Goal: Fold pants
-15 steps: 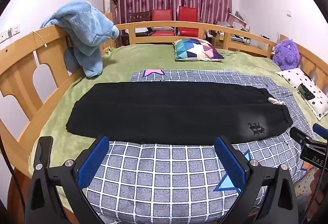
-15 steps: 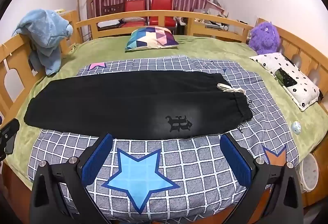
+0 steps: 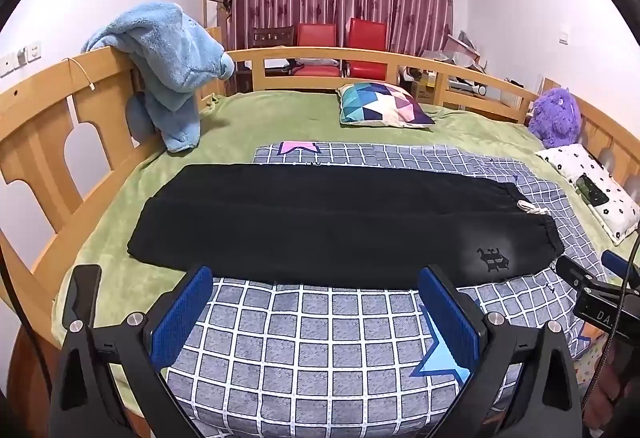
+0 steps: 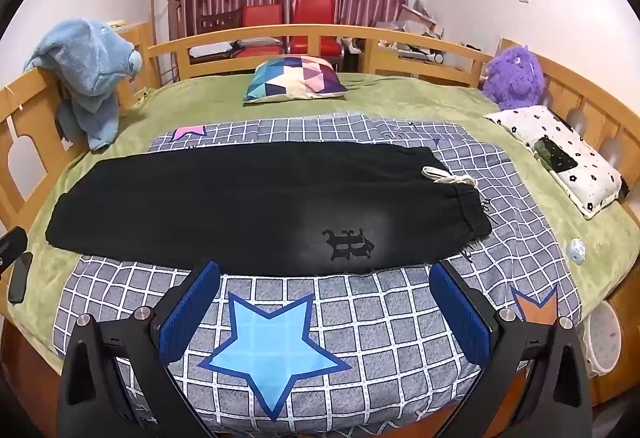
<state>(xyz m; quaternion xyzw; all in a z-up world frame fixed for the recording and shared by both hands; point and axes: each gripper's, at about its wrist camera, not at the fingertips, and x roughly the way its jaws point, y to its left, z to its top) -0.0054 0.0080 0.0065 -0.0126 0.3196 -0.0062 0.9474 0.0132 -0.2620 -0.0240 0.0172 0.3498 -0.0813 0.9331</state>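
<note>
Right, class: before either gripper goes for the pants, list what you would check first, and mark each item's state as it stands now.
1. Left gripper open, nothing between its pads: ok.
2. Right gripper open, nothing between its pads: ok.
3. Pants flat on the checked quilt, legs stacked lengthwise: ok.
4. Drawstring tucked in: not ok, it trails off the waistband onto the quilt.
5. Nothing lying on the pants: ok.
6. Leg hems lined up at the far left end: cannot tell.
</note>
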